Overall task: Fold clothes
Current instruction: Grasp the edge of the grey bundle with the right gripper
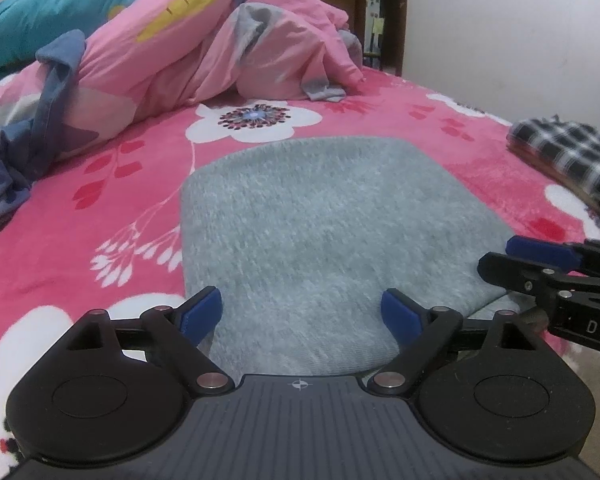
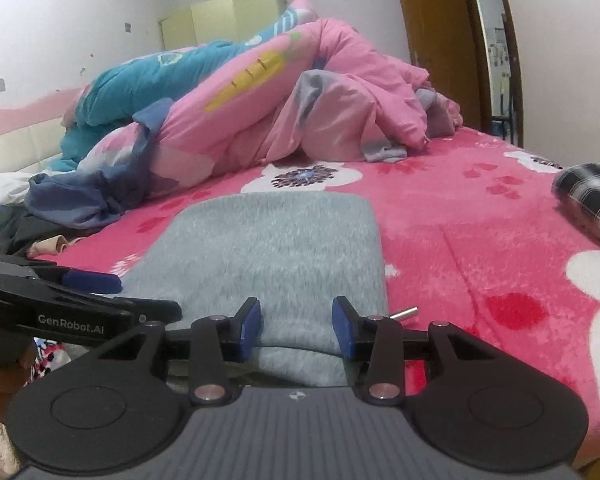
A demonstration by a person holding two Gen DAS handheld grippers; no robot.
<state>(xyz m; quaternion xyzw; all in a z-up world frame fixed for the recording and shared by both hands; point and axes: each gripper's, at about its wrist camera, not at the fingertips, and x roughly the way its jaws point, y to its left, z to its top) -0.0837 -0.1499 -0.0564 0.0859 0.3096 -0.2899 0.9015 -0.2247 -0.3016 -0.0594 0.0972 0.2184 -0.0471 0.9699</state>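
The grey garment lies flat on the bed, already folded into a rough rectangle, its long axis running from 6 o'clock toward 12 o'clock away from both wrist cameras. Its near edge sits right at the fingertips of each tool.

The left hand-held gripper is spread wide with nothing between its blue pads, the cloth just ahead at 12 o'clock. The right hand-held gripper is parted more narrowly, its pads straddling the near hem; whether they touch the fabric I cannot tell. Both look about equally near, so the next fold probably means pinching that near edge and carrying it toward 12 o'clock.

Count: one grey garment, one checked folded garment at 2 o'clock, one pink quilt heaped at 11 o'clock, two hand-held grippers.
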